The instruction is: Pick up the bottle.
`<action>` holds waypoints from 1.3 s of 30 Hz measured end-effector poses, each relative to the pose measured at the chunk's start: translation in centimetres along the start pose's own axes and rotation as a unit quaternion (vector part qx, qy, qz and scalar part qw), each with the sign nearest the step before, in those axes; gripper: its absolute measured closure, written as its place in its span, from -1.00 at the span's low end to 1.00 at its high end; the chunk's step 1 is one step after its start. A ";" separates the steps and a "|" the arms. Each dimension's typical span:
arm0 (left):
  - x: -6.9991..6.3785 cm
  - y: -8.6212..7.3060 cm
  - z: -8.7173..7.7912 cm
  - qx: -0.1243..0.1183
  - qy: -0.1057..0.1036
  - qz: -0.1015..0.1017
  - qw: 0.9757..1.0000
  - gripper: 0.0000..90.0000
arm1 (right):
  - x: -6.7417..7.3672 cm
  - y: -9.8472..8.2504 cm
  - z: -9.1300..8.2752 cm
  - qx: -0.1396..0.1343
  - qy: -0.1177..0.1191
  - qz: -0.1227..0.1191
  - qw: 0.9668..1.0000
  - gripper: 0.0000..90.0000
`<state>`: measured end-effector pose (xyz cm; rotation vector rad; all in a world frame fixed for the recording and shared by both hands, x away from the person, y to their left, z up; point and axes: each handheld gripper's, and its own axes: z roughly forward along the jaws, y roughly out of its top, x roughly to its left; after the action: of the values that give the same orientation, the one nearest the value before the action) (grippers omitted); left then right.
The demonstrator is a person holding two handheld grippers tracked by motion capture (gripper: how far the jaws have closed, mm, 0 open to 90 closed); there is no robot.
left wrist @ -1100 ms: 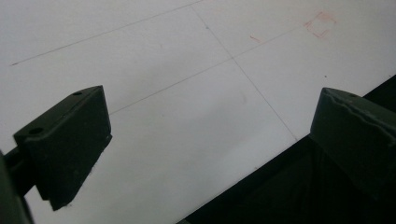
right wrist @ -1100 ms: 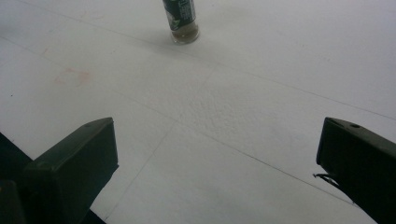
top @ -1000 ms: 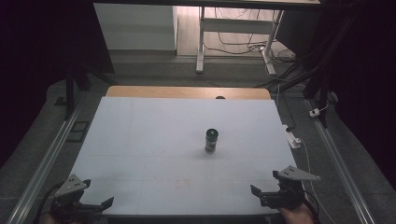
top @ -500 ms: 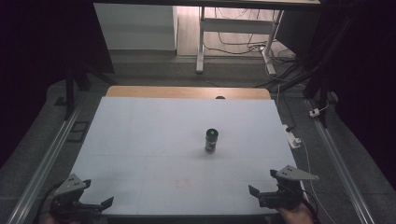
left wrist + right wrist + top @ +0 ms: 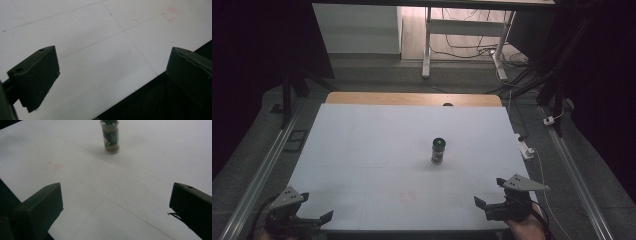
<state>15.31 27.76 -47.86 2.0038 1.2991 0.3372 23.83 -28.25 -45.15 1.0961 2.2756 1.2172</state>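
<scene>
A wide white rectangular table (image 5: pixel 362 150) lay under both tools. The black left gripper (image 5: pixel 314 221) and black right gripper (image 5: pixel 490 196) hovered at its near corners, jaws spread and empty. A small dark-capped glass spice jar (image 5: pixel 438 151) stood upright mid-table, well apart from both.

The jar (image 5: pixel 110 136) looks like glossy glass; the table (image 5: pixel 362 150) top is matt white, finely textured.

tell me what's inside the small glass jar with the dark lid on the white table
The small glass jar with the dark lid holds something pale brown and powdery at its bottom. A dark label wraps its middle and hides the rest. It stands upright on the white table.
</scene>
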 end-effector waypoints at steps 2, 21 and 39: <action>0.0 0.0 0.0 0.000 0.001 0.000 1.000 -1.00 | 0.1 0.2 0.2 -0.001 0.004 -0.002 1.000 -1.00; 0.0 0.0 0.0 0.006 0.000 -0.002 1.000 -1.00 | 0.6 1.9 2.5 0.005 0.030 -0.013 0.999 -1.00; 0.0 0.0 0.0 0.005 0.000 -0.002 1.000 -1.00 | 0.9 3.7 5.4 0.028 0.048 -0.008 0.998 -1.00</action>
<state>15.34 27.74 -47.89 2.0084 1.3071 0.3284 28.24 -23.37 -45.22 1.0573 2.3990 1.2331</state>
